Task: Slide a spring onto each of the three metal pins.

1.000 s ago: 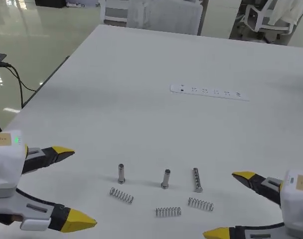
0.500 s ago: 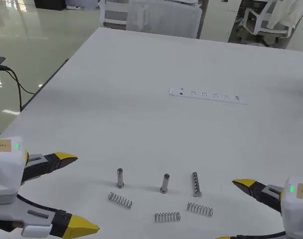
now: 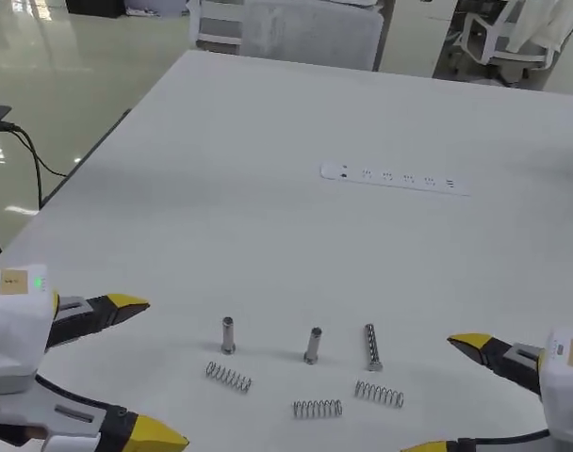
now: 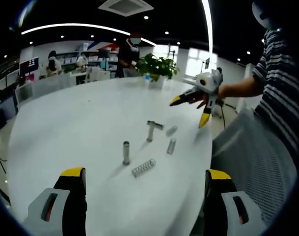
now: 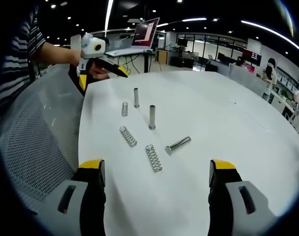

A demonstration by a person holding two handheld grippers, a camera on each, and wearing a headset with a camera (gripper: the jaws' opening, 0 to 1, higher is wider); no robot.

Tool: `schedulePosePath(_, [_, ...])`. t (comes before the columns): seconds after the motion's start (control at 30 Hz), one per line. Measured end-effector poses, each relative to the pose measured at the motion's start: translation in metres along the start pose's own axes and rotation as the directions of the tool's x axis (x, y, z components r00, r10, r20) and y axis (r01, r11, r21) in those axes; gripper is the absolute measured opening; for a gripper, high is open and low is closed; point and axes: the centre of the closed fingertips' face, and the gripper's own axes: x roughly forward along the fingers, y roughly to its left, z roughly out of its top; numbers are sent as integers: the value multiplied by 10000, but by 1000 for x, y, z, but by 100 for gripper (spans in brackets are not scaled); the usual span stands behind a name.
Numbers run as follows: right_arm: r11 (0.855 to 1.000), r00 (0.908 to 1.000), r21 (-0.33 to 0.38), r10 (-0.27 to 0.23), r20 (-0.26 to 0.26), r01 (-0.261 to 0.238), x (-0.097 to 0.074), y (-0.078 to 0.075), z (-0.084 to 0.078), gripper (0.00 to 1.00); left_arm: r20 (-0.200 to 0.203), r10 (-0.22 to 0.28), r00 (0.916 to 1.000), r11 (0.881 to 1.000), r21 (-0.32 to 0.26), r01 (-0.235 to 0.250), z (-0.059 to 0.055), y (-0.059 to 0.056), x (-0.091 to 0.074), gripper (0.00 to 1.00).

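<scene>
Two short metal pins stand upright on the white table, one on the left (image 3: 228, 334) and one in the middle (image 3: 312, 345). A third pin (image 3: 371, 346) lies on its side to their right. Three loose springs lie just in front of them: left spring (image 3: 228, 377), middle spring (image 3: 317, 408), right spring (image 3: 378, 394). My left gripper (image 3: 143, 369) is open at the near left, apart from the parts. My right gripper (image 3: 447, 395) is open at the near right. In the right gripper view the lying pin (image 5: 178, 145) and nearest spring (image 5: 153, 158) sit ahead of the open right gripper (image 5: 157, 164).
A white power strip (image 3: 395, 177) lies across the table further back. The table's left edge (image 3: 98, 146) drops to a glossy floor with a black cable (image 3: 32, 151). Office chairs (image 3: 499, 38) stand beyond the far edge.
Both grippers have drifted slightly lower and outward in the head view and stay open. The pins and springs have not moved on the table.
</scene>
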Motion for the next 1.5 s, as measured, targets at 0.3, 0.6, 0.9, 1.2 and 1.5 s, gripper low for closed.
schedulePosePath(0.3, [9998,9998,-63,181,70,-181,7,1,11,87,117,43,9999,10000,-28,-43,2,-1,0,98])
schedulePosePath(0.6, [9995,9991,298,127,417,-140,15,-5,29,82,108,78,9999,9999,-90,-77,0,0,-2,98])
schedulePosePath(0.9, [9969,9996,788,40,290,-63,22,-16,39,72,115,7,9999,9999,-118,-5,-1,0,-1,98])
schedulePosePath(1.2, [9794,9999,2014,-129,-30,132,31,-32,40,56,80,-53,10000,9999,-130,54,-2,-1,-1,98])
schedulePosePath(1.5, [9410,9986,3368,-166,-505,326,46,-45,36,42,189,42,9998,9997,-249,-37,-1,1,-3,98])
